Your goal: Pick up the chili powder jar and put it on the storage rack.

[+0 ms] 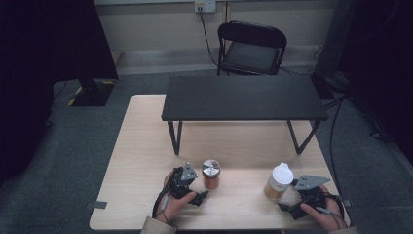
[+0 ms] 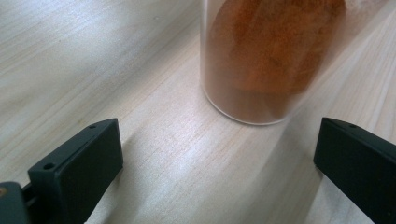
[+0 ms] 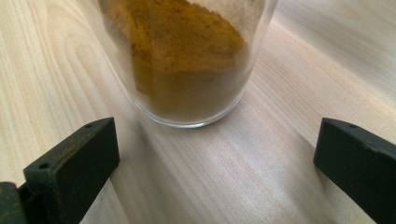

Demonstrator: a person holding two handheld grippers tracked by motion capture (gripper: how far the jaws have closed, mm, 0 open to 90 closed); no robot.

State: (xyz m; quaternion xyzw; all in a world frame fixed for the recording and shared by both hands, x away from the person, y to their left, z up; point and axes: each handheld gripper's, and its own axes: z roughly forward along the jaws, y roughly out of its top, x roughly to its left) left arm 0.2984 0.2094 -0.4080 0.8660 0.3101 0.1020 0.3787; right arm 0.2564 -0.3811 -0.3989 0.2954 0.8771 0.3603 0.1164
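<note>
Two glass spice jars stand on the light wooden table (image 1: pixel 141 161). The jar with a silver lid (image 1: pixel 211 174) holds red-orange powder (image 2: pixel 266 56). My left gripper (image 1: pixel 200 197) lies just below and left of it, open (image 2: pixel 219 140), with the jar's base a little ahead of the jaws and untouched. The jar with a white lid (image 1: pixel 278 181) holds yellow-brown powder (image 3: pixel 187 60). My right gripper (image 1: pixel 288 205) sits just below and right of it, open (image 3: pixel 217 140), with the jar standing ahead of the jaws and nothing between them.
A low black shelf on metal legs (image 1: pixel 243 97) spans the far half of the table. Behind the table stands a black folding chair (image 1: pixel 251 48). The table's front edge runs close under both hands.
</note>
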